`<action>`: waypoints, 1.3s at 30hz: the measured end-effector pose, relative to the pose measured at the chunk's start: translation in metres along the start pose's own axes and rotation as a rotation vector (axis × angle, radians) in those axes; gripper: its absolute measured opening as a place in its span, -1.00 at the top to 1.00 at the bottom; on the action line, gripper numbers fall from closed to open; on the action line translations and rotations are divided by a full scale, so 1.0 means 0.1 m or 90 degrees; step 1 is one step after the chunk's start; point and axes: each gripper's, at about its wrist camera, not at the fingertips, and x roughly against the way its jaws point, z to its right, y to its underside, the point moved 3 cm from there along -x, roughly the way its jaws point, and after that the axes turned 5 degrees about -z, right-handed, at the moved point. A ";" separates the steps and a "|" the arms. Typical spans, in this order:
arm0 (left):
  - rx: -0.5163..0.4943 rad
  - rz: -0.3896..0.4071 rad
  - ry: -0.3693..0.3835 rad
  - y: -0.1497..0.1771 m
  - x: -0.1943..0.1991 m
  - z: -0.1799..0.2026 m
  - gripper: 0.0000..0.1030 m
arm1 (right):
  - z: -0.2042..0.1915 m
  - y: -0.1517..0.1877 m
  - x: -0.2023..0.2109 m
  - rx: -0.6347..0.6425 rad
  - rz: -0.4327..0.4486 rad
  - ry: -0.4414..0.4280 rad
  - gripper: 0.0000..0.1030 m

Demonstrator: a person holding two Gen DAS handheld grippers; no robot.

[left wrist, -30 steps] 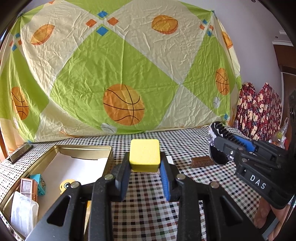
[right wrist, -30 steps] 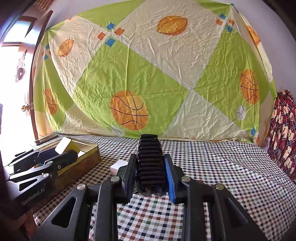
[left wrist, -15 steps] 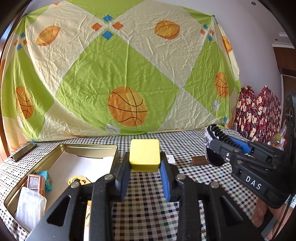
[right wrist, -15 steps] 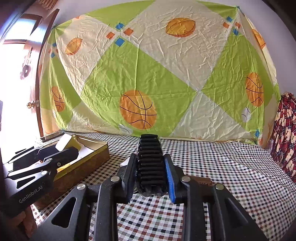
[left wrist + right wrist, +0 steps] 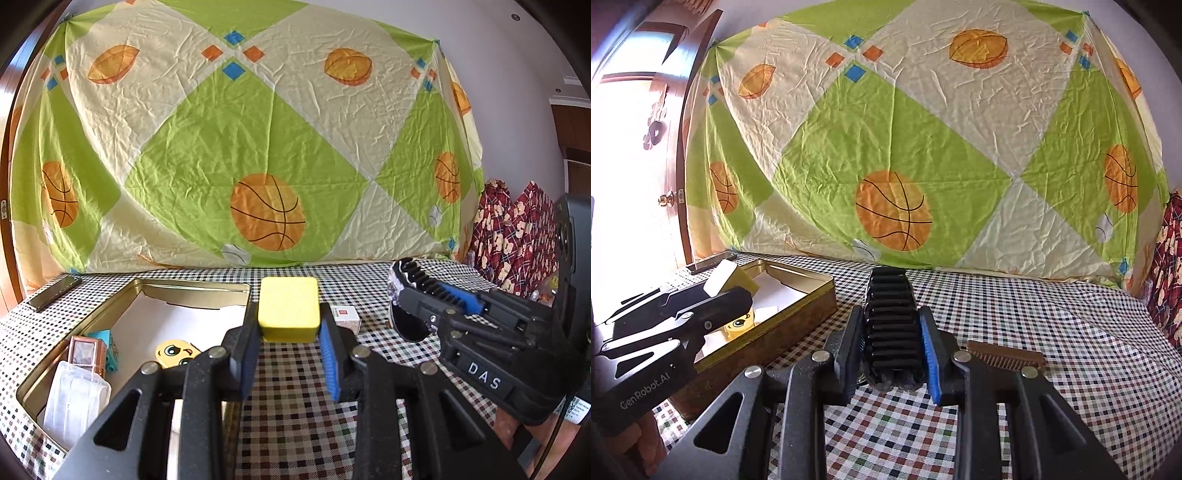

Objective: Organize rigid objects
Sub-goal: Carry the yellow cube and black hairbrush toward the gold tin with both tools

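Yellow block (image 5: 289, 309), smooth with rounded corners, sits clamped in the left gripper (image 5: 289, 345) beside the gold metal tin (image 5: 192, 286). The right gripper (image 5: 891, 349) pinches a black ribbed hair clip (image 5: 889, 325) above the checked desk (image 5: 1052, 321). Only the right view shows the brown comb (image 5: 1006, 360).

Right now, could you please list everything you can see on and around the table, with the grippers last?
Tin: one, gold, table's left.
Yellow block: one, held above the cloth, beside the tin.
Black clip: one, held over the table.
Comb: one, brown, on the cloth.
White box: one, behind the block.
Emoji toy: one, yellow, in the tin.
Phone: one, dark, far left.
Sheet: one, green and cream, behind.
Left gripper: black, shut on block.
Right gripper: black, shut on clip.
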 end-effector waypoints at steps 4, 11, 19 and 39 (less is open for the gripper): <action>0.007 0.001 0.001 0.01 0.03 -0.05 0.44 | -0.02 0.00 -0.01 -0.010 -0.002 -0.010 0.40; 0.008 0.002 0.003 0.02 0.07 -0.09 0.44 | -0.17 0.02 -0.01 -0.004 -0.013 -0.030 0.40; 0.016 0.001 0.002 0.03 0.11 -0.15 0.44 | -0.27 0.02 0.00 0.000 -0.012 -0.040 0.40; 0.044 0.007 -0.002 0.05 0.22 -0.38 0.44 | -0.60 0.02 0.01 0.025 -0.014 -0.062 0.40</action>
